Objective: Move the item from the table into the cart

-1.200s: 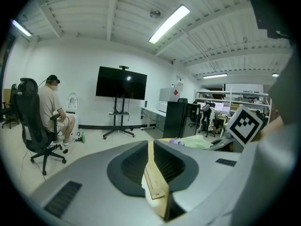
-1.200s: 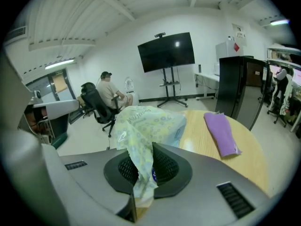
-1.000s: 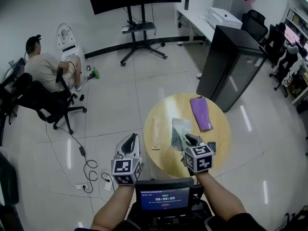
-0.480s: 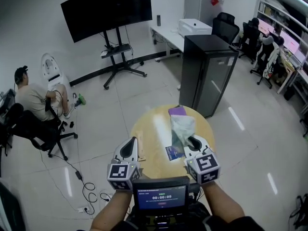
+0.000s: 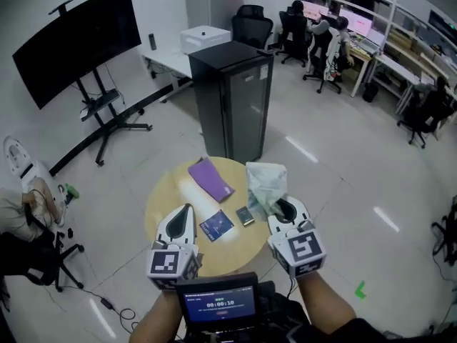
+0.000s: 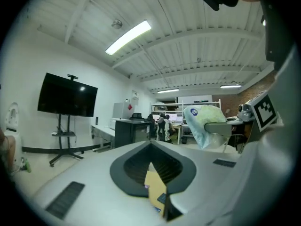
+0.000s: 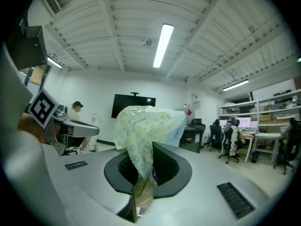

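A pale green-and-white plastic bag (image 5: 265, 183) hangs in the air over the right rim of the round wooden table (image 5: 166, 204), and my right gripper (image 5: 283, 207) is shut on its lower end. In the right gripper view the bag (image 7: 146, 126) stands up out of the closed jaws of the right gripper (image 7: 145, 169). My left gripper (image 5: 183, 211) hovers over the table's near left side, shut and holding nothing. Its tips (image 6: 151, 147) meet, with a sliver of tabletop seen between them. The bag (image 6: 204, 122) also shows in the left gripper view. A cart screen (image 5: 218, 303) sits at the bottom.
On the table lie a purple flat item (image 5: 211, 179), a blue booklet (image 5: 216, 225) and a small dark card (image 5: 245, 216). A tall black cabinet (image 5: 232, 98) stands just behind the table. A TV on a stand (image 5: 75, 38) is at far left; desks and seated people are at far right.
Both grippers have risen and swung round together with the view. The bag stays held in the right gripper and now hangs higher above the table. The cabinet now stands behind the table.
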`<act>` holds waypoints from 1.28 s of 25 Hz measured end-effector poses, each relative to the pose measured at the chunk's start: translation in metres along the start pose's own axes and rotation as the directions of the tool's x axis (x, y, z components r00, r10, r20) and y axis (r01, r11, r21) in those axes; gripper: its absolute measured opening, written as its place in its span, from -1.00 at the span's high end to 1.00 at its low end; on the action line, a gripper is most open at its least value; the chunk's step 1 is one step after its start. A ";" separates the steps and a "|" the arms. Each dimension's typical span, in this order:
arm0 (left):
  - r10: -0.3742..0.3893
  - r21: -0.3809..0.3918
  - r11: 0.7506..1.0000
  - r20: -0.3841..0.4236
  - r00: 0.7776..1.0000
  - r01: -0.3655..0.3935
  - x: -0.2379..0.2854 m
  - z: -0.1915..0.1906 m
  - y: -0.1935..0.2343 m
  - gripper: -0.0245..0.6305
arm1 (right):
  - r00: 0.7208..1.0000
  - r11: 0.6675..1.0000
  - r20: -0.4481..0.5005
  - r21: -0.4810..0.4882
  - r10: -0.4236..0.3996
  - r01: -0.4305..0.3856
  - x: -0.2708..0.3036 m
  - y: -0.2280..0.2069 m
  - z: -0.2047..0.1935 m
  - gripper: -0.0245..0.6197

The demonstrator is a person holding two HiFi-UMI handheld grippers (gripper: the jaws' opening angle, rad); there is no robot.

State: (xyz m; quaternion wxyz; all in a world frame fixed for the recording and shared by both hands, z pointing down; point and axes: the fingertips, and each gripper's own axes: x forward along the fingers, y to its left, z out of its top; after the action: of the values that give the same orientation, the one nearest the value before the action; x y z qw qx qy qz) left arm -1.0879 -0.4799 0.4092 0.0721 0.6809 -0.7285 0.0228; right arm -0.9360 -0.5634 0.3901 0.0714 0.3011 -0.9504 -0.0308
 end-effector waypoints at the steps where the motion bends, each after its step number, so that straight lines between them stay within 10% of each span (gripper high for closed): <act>1: -0.040 0.005 0.999 0.002 0.999 0.040 0.013 0.003 -0.019 0.90 | 0.999 0.999 -0.010 -0.013 -0.043 0.043 -0.012 -0.021 -0.002 0.92; 8: -0.313 0.019 0.949 -0.006 0.950 0.314 0.072 0.001 -0.143 0.90 | 0.949 0.949 -0.035 -0.047 -0.313 0.312 -0.110 -0.120 -0.013 0.92; 18: -0.603 0.055 0.797 0.003 0.798 0.602 0.070 -0.009 -0.528 0.90 | 0.782 0.782 -0.028 0.005 -0.623 0.623 -0.461 -0.301 -0.058 0.92; 24: -0.781 0.081 0.621 -0.023 0.625 0.779 0.032 -0.018 -0.789 0.90 | 0.622 0.622 -0.032 0.019 -0.782 0.783 -0.691 -0.388 -0.079 0.92; 32: -0.954 0.141 0.275 -0.081 0.288 0.951 -0.005 -0.040 -1.065 0.90 | 0.302 0.303 -0.054 0.001 -0.952 0.953 -0.911 -0.468 -0.109 0.92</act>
State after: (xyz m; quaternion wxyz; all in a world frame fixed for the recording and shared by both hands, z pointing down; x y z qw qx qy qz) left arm -0.0249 -0.5456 0.3783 0.0090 0.9842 -0.1744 0.0273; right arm 0.0829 -0.4224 0.3439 0.0548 0.8057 -0.5880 -0.0449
